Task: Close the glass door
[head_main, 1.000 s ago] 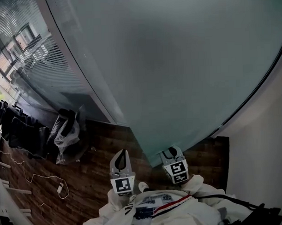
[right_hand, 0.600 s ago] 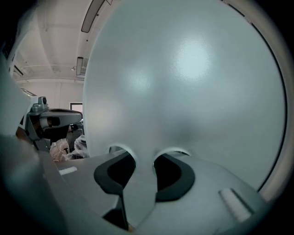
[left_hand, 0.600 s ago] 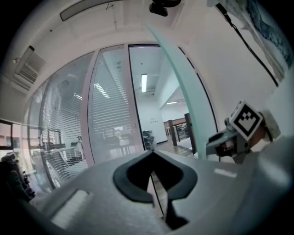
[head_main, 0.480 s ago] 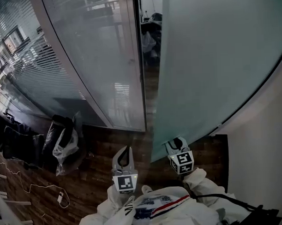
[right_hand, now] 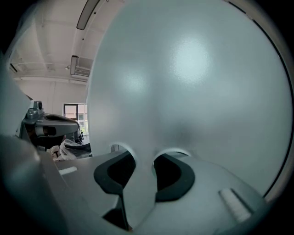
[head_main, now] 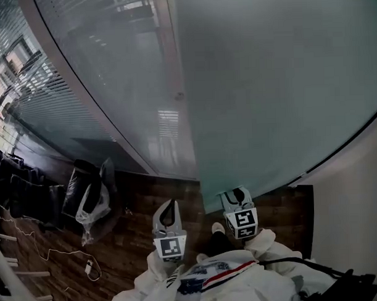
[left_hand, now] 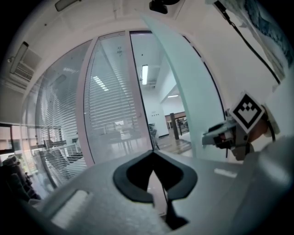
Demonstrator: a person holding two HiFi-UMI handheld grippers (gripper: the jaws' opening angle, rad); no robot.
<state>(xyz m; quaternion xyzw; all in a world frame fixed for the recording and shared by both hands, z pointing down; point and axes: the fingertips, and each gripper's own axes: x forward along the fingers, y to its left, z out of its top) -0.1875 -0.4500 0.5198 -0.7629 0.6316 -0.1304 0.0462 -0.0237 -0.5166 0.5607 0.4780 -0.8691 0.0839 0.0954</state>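
Currently the tall frosted glass door (head_main: 279,82) stands short of shut; the left gripper view shows an open strip of corridor between its leading edge and the pale upright frame post (head_main: 173,67) of the fixed glass partition (head_main: 106,94).

Right gripper (head_main: 237,194): jaws straddle the door's leading edge low down, one pad on each face, gripping the glass; left gripper (head_main: 168,206): jaws together, nothing between them, hanging free just beside the door over the dark wooden floor (head_main: 135,223).

Risks, as judged:
- slip; frosted glass is smooth and the hold sits only on the thin edge, so a sideways pull could slide the jaws off and leave the door ajar;
- pinch; the right jaws wrap the very edge that must meet the post, so unless they let go or shift to a face first, they may be caught in the closing gap;
- slam; a heavy pane pushed hard could strike the frame;
- foot; the person's dark shoe (head_main: 219,229) lies near the door's bottom edge and could be clipped;
- left gripper near the gap; same pinch hazard if it drifts in.
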